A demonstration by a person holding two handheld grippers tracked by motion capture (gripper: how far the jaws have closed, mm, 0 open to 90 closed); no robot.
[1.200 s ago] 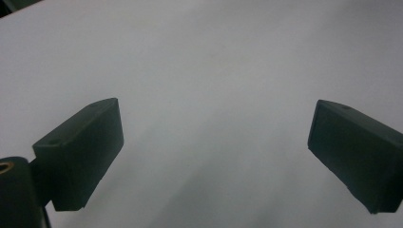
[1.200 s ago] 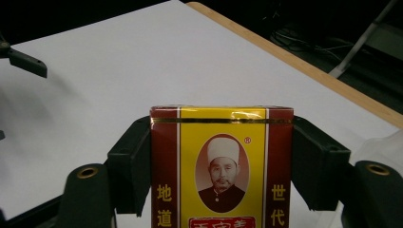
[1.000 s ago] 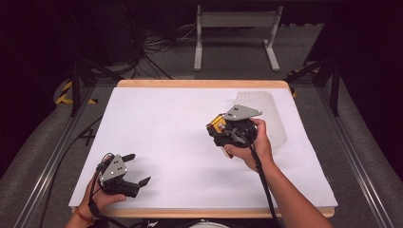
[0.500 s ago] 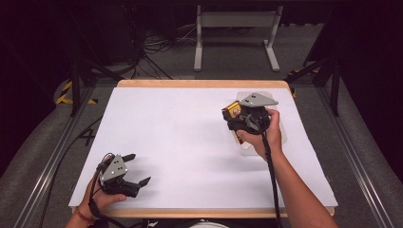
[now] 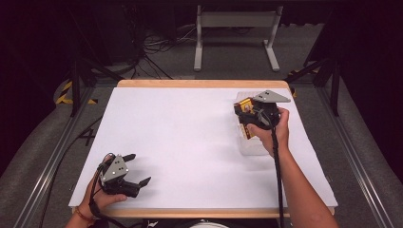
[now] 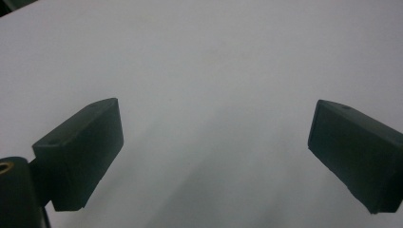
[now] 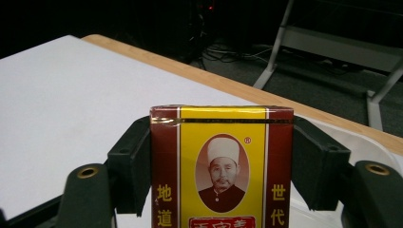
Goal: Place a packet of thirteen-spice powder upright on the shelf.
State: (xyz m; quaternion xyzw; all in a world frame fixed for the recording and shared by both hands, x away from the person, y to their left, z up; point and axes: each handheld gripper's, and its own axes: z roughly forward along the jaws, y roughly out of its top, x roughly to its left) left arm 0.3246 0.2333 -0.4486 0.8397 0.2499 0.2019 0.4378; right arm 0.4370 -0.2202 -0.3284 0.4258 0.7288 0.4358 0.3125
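In the high view, the right gripper (image 5: 248, 114) is seen over the far right part of the white table (image 5: 180, 142), with a yellow and dark red box (image 5: 244, 105) clamped between its jaws. Beneath and just beside it a clear plastic tray (image 5: 251, 145) can be made out, though its outline is faint against the white top and its exact rim is hard to trace. The left gripper (image 5: 135, 170) is held near the front left corner, jaws apart, with nothing between them.

In the left gripper view, the two black pads (image 6: 83, 154) are shown wide apart above bare white tabletop; nothing is held.

In the right gripper view, the box (image 7: 221, 166) is seen upright and gripped on its two dark red sides by the pads (image 7: 130, 164). Behind it, at the lower right, a curved edge of the clear tray (image 7: 366, 142) is visible, with the table's wooden edge (image 7: 228, 85) beyond.

The step in hand is judged to be the carrying of the box to the tray. For the next move, the box would need to be brought down inside the tray's rim, kept level, and the jaws parted only once it is resting there.
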